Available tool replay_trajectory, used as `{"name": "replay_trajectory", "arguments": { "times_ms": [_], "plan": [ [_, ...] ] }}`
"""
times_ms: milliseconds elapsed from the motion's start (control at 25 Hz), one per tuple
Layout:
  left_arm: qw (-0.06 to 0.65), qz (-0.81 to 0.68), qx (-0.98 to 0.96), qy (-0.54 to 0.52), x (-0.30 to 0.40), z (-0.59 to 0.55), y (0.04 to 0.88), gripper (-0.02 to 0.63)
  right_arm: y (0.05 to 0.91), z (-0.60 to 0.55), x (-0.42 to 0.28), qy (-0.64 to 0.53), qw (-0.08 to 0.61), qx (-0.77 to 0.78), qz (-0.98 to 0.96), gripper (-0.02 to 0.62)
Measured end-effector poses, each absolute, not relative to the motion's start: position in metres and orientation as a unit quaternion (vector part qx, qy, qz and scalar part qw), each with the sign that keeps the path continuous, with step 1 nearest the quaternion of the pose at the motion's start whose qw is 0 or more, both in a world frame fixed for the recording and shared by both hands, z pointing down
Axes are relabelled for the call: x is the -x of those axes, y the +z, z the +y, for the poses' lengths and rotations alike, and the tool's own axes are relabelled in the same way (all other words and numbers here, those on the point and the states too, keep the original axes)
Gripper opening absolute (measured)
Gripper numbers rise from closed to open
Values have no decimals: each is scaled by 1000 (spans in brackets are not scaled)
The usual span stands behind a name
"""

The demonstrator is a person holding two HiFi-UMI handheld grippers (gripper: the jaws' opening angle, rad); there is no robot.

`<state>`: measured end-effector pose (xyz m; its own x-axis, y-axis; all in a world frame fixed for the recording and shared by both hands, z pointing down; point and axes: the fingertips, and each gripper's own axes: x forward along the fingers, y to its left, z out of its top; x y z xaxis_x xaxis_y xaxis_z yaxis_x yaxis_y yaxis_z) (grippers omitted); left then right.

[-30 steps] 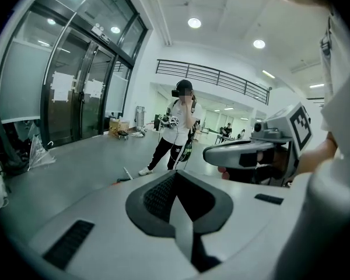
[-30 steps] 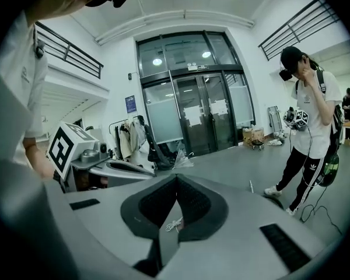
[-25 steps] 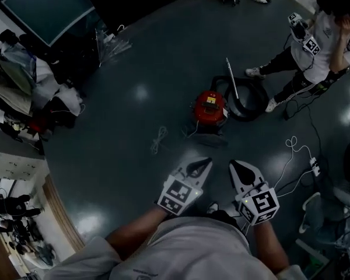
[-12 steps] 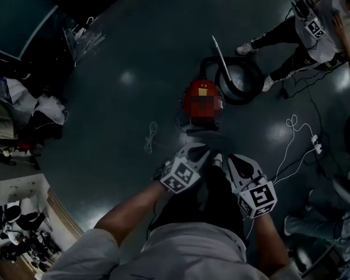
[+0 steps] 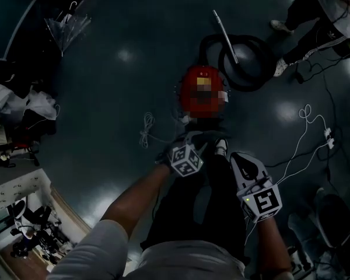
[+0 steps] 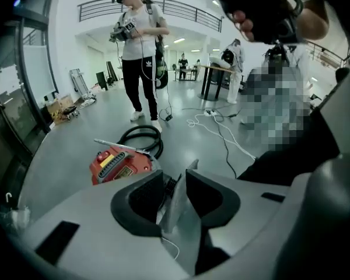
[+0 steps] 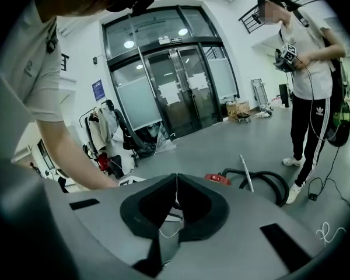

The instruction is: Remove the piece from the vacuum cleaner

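The red vacuum cleaner (image 5: 202,92) lies on the dark floor ahead of me, with its black hose (image 5: 245,54) coiled behind it and a metal wand (image 5: 224,28) across the coil. My left gripper (image 5: 193,140) hovers just short of the vacuum's near end. In the left gripper view its jaws (image 6: 175,182) are opening, with a gap and nothing between them, and the vacuum (image 6: 119,163) sits beyond to the left. My right gripper (image 5: 240,158) hangs further back on the right. Its jaws (image 7: 176,178) are shut and empty, and the vacuum (image 7: 219,179) peeks over them.
A thin white cord (image 5: 146,130) lies left of the vacuum. A white cable (image 5: 303,139) runs to a power strip (image 5: 328,136) at the right. Another person (image 5: 321,4) stands beyond the hose. Clutter and bags (image 5: 23,115) line the left side.
I have stepped closer, so the vacuum now sits nearer and more central. Both grippers have advanced, the left one up to the vacuum's near end.
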<state>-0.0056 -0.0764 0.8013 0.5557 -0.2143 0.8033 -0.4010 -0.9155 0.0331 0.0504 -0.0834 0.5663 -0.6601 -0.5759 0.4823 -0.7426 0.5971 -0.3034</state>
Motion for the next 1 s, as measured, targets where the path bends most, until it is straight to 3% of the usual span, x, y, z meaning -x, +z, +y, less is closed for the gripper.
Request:
{"name": "replay_trajectory", "arguments": {
  "times_ms": [320,600,840,1000],
  "plan": [
    [84,-85,-856,504,-7,-78,944,151,652,-110,-61,273,192,-371,-866,17],
    [73,-59,-842,531,-8,-70,1002,155,677,-125,-58,278,185,-364,-870,17],
    [59,-53,-843,532,-9,-74,1017,49,685,-128,-56,288,180,-358,-870,17],
    [56,-33,-847,528,-11,-64,1015,31,690,-120,-58,298,187,-356,-866,17]
  ]
}}
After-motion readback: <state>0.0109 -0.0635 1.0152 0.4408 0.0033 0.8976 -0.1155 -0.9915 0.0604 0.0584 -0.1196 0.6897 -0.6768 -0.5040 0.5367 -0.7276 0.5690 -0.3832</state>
